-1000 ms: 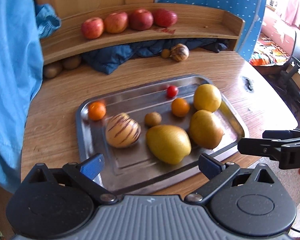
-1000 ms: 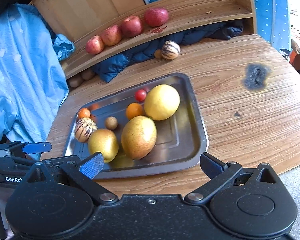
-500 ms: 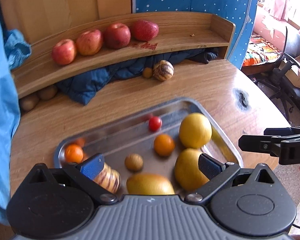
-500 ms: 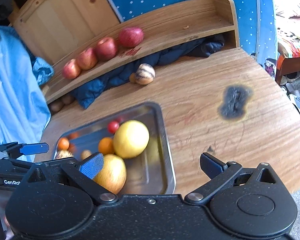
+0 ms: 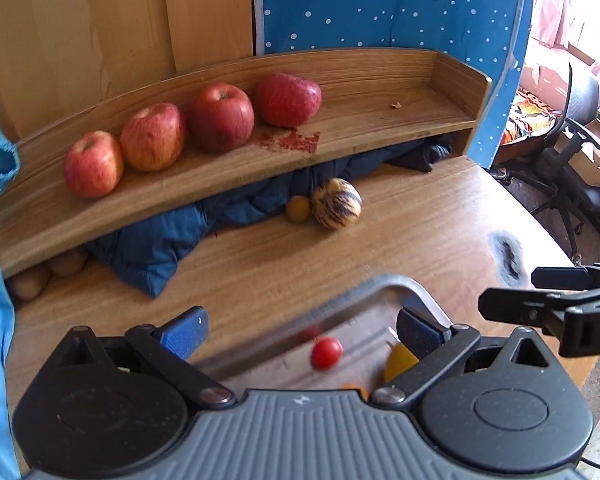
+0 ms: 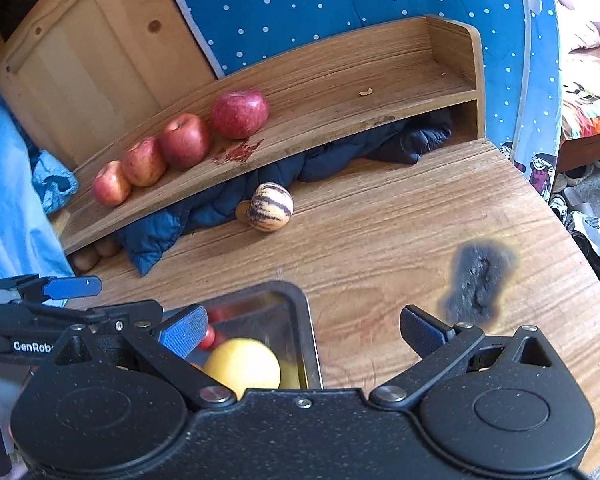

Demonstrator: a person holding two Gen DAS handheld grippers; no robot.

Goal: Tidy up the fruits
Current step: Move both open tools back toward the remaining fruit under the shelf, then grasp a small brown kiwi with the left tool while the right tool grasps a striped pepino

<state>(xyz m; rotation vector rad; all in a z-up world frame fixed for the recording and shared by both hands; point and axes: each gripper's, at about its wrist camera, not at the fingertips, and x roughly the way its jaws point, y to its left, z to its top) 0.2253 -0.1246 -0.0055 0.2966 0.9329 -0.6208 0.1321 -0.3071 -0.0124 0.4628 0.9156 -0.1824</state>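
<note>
Both the left gripper (image 5: 300,326) and right gripper (image 6: 300,326) gape empty over the tray's (image 6: 309,320) far corner; only the right wrist view shows the yellow fruit (image 6: 242,366) whole.

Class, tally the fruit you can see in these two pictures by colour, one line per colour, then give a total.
Red apples on the shelf: 4, first one at
Striped melon: 1
Small brownish fruit beside it: 1
Small red tomato in the tray: 1
Large yellow fruit in the tray: 1
Total clearly seen: 8; others in the tray are hidden behind the grippers.
</note>
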